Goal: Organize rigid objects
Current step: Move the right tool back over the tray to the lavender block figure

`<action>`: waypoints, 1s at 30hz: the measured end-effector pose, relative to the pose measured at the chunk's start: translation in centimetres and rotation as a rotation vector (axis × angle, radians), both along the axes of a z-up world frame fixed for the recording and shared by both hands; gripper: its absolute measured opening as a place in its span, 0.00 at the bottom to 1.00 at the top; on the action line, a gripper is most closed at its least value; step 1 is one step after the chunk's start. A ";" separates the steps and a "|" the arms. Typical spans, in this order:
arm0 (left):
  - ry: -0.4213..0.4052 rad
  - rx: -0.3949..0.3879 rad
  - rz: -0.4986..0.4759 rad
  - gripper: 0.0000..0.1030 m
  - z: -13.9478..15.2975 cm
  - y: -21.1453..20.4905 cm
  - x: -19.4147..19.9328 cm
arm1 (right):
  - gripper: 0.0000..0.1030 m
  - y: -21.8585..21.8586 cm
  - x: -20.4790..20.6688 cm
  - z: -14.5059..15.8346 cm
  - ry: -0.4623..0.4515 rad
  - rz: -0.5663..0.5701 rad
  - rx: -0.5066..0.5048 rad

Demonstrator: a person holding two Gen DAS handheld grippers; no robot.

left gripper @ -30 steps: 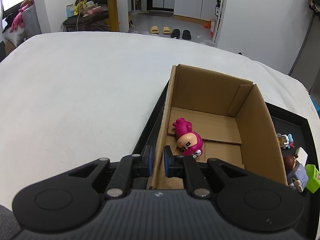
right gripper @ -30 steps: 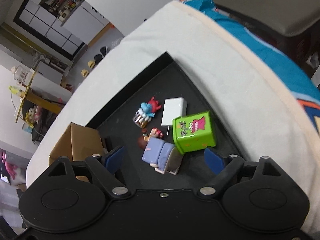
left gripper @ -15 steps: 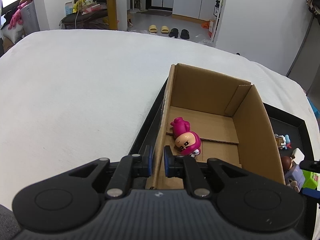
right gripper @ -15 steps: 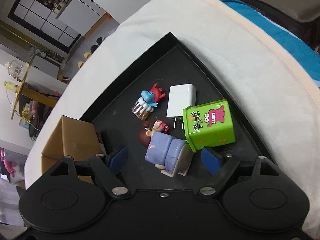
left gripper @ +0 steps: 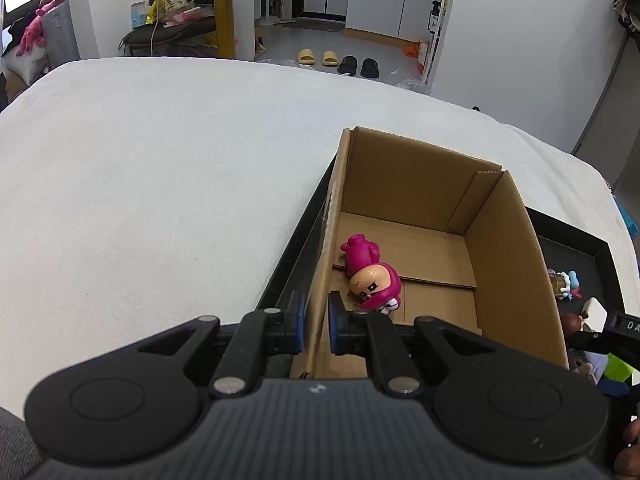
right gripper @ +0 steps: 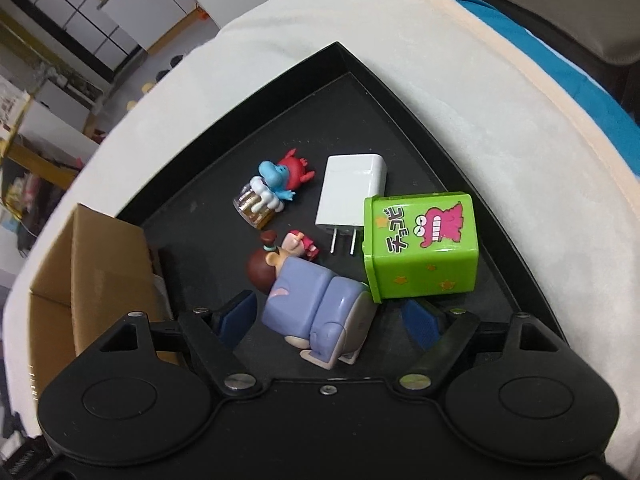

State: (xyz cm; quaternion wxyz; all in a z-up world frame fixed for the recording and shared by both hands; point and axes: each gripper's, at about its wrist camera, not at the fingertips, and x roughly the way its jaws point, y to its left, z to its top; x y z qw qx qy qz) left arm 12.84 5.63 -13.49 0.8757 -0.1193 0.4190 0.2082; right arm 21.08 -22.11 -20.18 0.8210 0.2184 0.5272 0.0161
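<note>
The purple-clad figurine lies on the black tray beside the cardboard box, touching the green toy box; head away, feet toward the right gripper, whose fingers are spread around it. Closing comes next. The left gripper is clenched on the box's wall.
</note>
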 end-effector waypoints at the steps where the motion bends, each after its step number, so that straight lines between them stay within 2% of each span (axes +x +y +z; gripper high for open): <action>1: 0.001 -0.001 0.001 0.11 0.0 -0.1 0.0 | 0.74 0.1 0.0 0.0 0.000 0.003 -0.012; 6: -0.002 -0.003 0.000 0.11 0.0 -0.1 0.0 | 0.63 0.1 -0.9 0.4 0.016 0.016 -0.069; 21: -0.002 -0.015 0.003 0.11 -0.2 -0.4 0.1 | 0.62 0.9 -1.3 0.5 -0.024 0.030 -0.224; 23: -0.003 -0.021 0.006 0.11 -0.1 -0.3 0.0 | 0.57 1.4 -1.2 0.6 -0.028 0.044 -0.224; 24: -0.003 -0.022 0.007 0.11 -0.1 -0.5 0.1 | 0.50 1.5 -1.1 0.5 -0.029 0.057 -0.218; 27: -0.003 -0.022 0.007 0.11 -0.1 -0.4 0.0 | 0.47 2.1 -1.2 0.7 -0.039 0.078 -0.251; 30: -0.003 -0.025 0.007 0.11 0.0 -0.3 0.0 | 0.46 2.0 -1.5 1.0 -0.044 0.080 -0.235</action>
